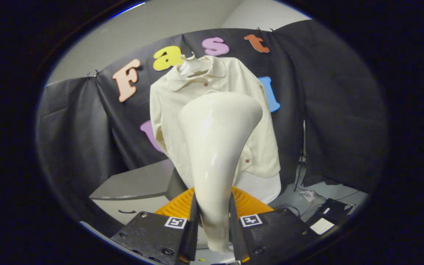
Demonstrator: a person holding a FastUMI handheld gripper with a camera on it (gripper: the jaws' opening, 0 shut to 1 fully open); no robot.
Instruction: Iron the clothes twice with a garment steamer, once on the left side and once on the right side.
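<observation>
Steamer: the cream garment steamer (pixel 215 154) stands upright between the two fingers, its narrow handle low and its broad head flaring upward and far, toward the garment.
Gripper: the gripper (pixel 214 224) is closed on the steamer's handle, a finger pressing each side, the gap no wider than the handle itself.
Garment: a pale collared jacket (pixel 168 110) hangs on a hanger against the far wall, straight beyond the steamer head; its middle is hidden behind the head, its left and right panels show either side.
Gap: whether the head touches the cloth cannot be told (it looks short of it, by my reading).
Surroundings: an orange ribbed object (pixel 248 204) sits just behind the fingers; a grey table (pixel 134 184) lies near left; cables and a dark box (pixel 329 209) lie near right.
Step in hand: likely bringing the head to one panel.
Doing it well: keep the grip firm, hold the head flat and close to the cloth, run one steady pass along the left panel, then one along the right.
</observation>
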